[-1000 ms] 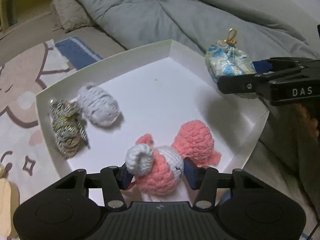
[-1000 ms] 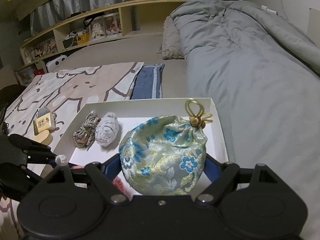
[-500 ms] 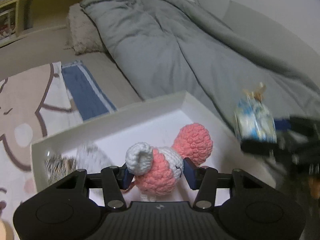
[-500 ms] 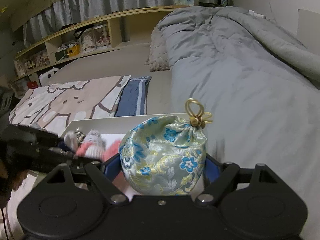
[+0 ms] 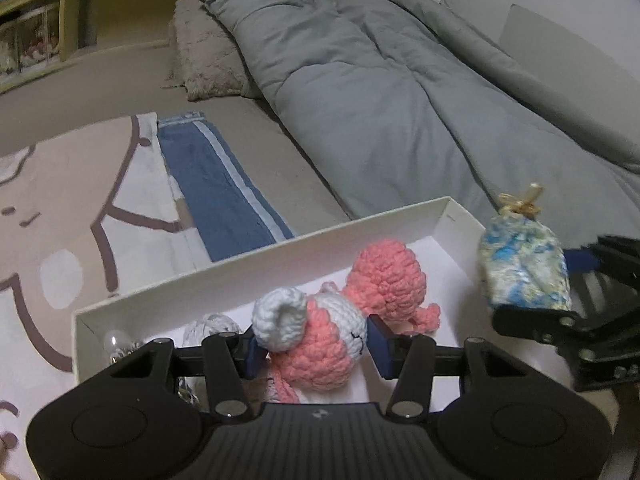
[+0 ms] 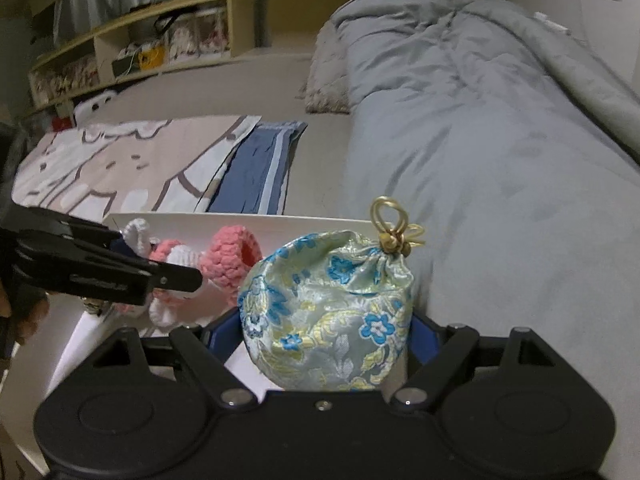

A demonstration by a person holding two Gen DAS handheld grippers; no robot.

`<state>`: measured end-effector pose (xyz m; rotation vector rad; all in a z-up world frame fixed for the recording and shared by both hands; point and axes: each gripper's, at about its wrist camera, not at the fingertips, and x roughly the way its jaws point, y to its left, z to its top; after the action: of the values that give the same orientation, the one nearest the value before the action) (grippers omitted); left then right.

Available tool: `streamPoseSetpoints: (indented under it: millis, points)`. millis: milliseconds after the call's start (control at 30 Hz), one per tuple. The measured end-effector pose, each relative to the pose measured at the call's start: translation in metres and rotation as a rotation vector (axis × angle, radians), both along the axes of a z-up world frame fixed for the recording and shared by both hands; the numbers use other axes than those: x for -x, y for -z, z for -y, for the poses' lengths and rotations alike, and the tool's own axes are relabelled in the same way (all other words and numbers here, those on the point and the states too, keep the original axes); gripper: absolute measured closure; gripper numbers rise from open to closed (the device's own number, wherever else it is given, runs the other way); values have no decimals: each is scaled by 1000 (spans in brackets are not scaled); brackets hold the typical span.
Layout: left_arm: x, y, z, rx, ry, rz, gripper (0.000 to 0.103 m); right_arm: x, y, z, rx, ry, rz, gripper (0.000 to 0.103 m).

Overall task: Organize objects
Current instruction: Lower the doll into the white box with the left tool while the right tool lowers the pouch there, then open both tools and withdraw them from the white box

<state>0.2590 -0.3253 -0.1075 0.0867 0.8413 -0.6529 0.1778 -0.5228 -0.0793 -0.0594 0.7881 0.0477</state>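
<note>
Crochet toy: pink and white crochet toy (image 5: 320, 344), chunky yarn, one white curled ear, a small stitched black mark on the white face; a round pink part sticks out behind it.
Toy, place: pinched between the blue pads of the left gripper (image 5: 316, 350), held above the floor of the white box (image 5: 280, 256).
Pouch: brocade drawstring pouch (image 6: 326, 316), pale silver-green with blue flowers and yellow vines, neck gathered and tied with a gold cord knot (image 6: 394, 226).
Pouch, place: clamped in the right gripper (image 6: 326, 330), jaws wide around its round body, over the near right corner of the box.
Other box contents: a pale grey bundle and something glinting at the left end, mostly hidden behind the left gripper.
Writing: lettering on the side of the left gripper in the right wrist view, too blurred to read.
Pose: both grippers tilt downward toward the box, side by side, right one slightly motion-blurred; part of a hand (image 6: 24, 316) shows at the left gripper's handle.
Surroundings: grey duvet (image 5: 380, 80), blue striped towel (image 5: 216, 196), cartoon-print blanket (image 5: 60, 200), wooden shelf (image 6: 160, 40) at the back.
</note>
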Motion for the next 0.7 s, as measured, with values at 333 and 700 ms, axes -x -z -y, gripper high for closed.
streamPoseSetpoints:
  millis: [333, 700]
  points:
    - [-6, 6, -3, -5, -37, 6, 49, -27, 16, -7, 78, -10, -2, 8]
    - [9, -10, -4, -2, -21, -9, 34, -5, 2, -7, 45, -6, -13, 8]
